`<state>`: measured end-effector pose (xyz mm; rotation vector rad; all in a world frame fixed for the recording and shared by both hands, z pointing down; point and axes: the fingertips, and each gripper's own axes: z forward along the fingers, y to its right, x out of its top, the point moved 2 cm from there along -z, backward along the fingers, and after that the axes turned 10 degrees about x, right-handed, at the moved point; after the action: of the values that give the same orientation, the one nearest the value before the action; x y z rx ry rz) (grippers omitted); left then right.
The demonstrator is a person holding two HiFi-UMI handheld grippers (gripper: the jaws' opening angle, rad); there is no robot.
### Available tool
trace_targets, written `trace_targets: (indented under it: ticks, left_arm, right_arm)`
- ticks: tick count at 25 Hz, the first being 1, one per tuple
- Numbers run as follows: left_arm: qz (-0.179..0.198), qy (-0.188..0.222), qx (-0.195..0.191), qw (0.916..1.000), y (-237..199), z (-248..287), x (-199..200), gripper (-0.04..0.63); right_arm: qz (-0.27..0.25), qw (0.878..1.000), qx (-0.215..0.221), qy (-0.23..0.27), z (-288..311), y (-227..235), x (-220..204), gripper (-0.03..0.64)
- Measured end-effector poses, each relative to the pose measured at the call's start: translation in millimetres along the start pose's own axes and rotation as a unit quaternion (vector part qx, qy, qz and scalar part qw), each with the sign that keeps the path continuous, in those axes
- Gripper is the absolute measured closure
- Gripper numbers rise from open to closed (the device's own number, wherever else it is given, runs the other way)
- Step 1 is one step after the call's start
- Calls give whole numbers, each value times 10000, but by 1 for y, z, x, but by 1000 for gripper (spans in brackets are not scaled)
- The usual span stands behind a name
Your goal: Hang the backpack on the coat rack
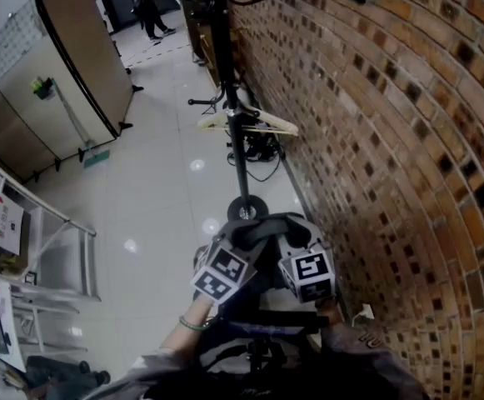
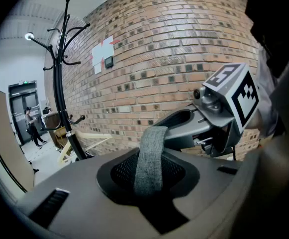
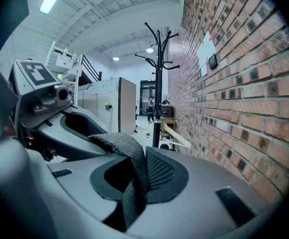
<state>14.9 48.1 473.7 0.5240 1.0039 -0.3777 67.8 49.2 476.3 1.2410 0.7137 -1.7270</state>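
Observation:
The black coat rack [image 1: 238,132] stands ahead by the brick wall, its base [image 1: 246,209] just beyond my grippers; its hooks [image 2: 64,34] show high up in the left gripper view and the rack [image 3: 157,68] also in the right gripper view. The dark backpack [image 1: 254,340] hangs low in front of me. Its grey handle strap [image 2: 150,156] runs between both grippers. My left gripper [image 1: 243,242] is shut on one end of it. My right gripper [image 1: 298,238] is shut on the strap [image 3: 127,156] at the other end, close beside the left.
The brick wall [image 1: 391,140] runs along the right. A wooden hanger [image 1: 254,122] hangs low on the rack, with cables [image 1: 262,150] on the floor behind it. A tall cabinet [image 1: 67,73] and a metal shelf frame [image 1: 46,240] stand at the left. A person [image 1: 146,7] is far off.

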Motion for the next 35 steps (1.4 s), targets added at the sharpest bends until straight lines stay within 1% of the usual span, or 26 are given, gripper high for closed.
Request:
trace_targets:
  ticks: [6, 11, 16, 21, 25, 30, 35]
  left_arm:
    - [-4, 119, -83, 9999, -41, 37, 11, 499]
    - [13, 214, -204, 9996, -81, 66, 24, 499]
    - [151, 363, -331, 9987, -119, 98, 34, 499]
    - [317, 465, -367, 9977, -155, 123, 47, 499]
    - [359, 459, -345, 9977, -176, 139, 52, 499]
    - [230, 437, -246, 9985, -201, 154, 56, 499]
    - [101, 358, -45, 9993, -216, 171, 61, 499]
  right_arm:
    - [-121, 9999, -115, -34, 41, 33, 20, 551]
    - [-70, 9996, -287, -37, 75, 59, 47, 551]
    - [-133, 9988, -462, -8, 111, 85, 71, 551]
    - [-220, 9980, -598, 36, 142, 108, 92, 551]
    - [-348, 9978, -561, -17, 164, 122, 101, 551]
    - [-502, 9979, -391, -106, 188, 135, 113, 551]
    - [-498, 9984, -215, -161, 206, 152, 119, 552]
